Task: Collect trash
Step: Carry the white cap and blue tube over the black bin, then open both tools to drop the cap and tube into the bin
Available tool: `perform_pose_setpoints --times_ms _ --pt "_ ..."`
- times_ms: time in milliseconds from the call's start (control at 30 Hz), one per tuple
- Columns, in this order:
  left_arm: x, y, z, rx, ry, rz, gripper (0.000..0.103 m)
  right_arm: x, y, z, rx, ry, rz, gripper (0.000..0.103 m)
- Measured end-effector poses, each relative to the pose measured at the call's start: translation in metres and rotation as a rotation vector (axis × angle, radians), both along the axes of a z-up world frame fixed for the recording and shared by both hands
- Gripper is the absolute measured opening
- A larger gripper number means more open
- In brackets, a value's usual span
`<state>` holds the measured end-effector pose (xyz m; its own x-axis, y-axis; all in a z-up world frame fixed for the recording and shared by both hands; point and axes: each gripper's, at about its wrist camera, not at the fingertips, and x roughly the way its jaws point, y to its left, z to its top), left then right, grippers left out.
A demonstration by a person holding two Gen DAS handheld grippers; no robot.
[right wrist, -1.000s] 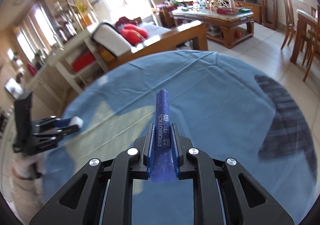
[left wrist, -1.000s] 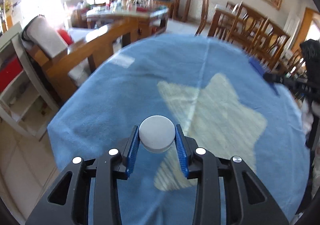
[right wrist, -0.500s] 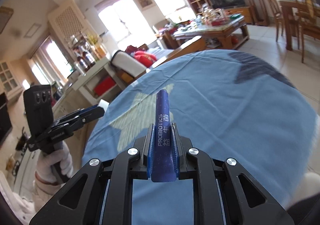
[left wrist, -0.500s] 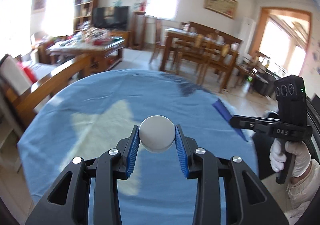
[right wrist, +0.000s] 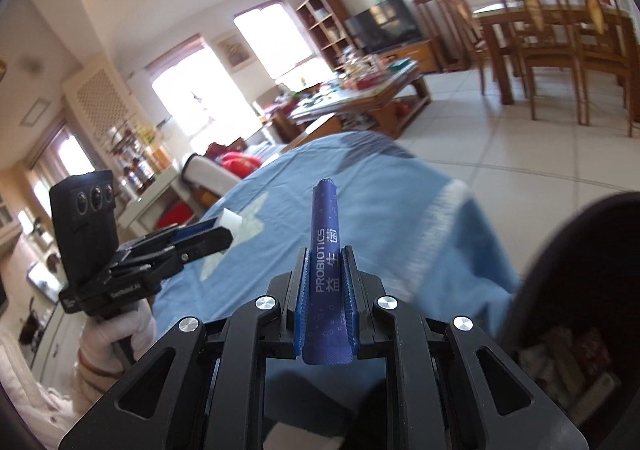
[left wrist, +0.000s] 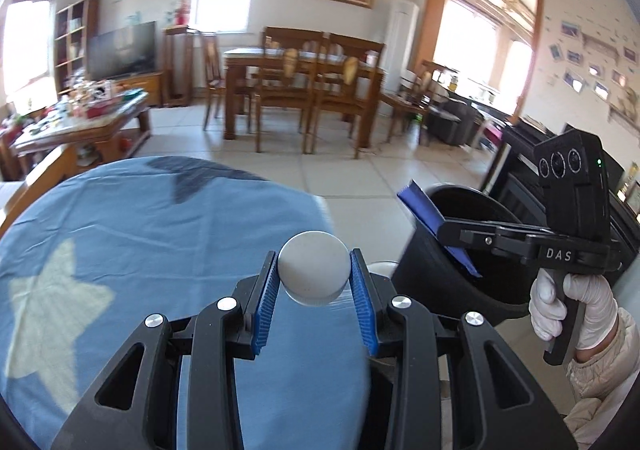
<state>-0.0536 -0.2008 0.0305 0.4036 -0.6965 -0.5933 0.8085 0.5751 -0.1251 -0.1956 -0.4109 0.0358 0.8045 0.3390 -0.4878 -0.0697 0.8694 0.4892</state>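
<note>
Now the left tongs (left wrist: 316, 282) clamp a white round cap (left wrist: 313, 274) between their blue pads, holding it above the near right edge of the tabletop (left wrist: 120, 250), which is draped in a blue cloth with a pale star. To the right, the right tongs (left wrist: 436, 228) are nearly closed on a blue probiotics sachet (right wrist: 326, 270); in the left wrist view the sachet slants over the open mouth of a black trash bin (left wrist: 452, 278) that stands just beside the tabletop. A white-gloved hand (left wrist: 572, 304) grips the right handle. In the right wrist view the bin's dark rim fills the right edge, with wrappers lying inside. Wooden dining chairs stand far behind.
</note>
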Motion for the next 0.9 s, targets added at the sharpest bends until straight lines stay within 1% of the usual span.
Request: perform_pose_setpoints --times_ms 267,467,567,733,900 --pt "-0.028 -0.067 -0.018 0.027 0.022 -0.143 0.035 -0.057 -0.065 -0.02 0.02 0.009 -0.136 0.016" --pt "-0.043 -0.107 -0.031 0.038 0.047 -0.246 0.035 -0.095 -0.11 -0.037 0.024 0.022 -0.243 0.016" --pt "-0.048 -0.132 -0.04 0.04 0.073 -0.303 0.035 -0.111 -0.128 -0.045 0.009 0.036 -0.291 0.016" --pt "-0.064 -0.163 -0.053 0.053 0.097 -0.387 0.035 -0.133 -0.152 -0.063 0.017 0.06 -0.352 0.016" --pt "-0.077 -0.186 -0.067 0.084 0.109 -0.438 0.036 -0.148 -0.169 -0.078 0.019 0.086 -0.388 0.016"
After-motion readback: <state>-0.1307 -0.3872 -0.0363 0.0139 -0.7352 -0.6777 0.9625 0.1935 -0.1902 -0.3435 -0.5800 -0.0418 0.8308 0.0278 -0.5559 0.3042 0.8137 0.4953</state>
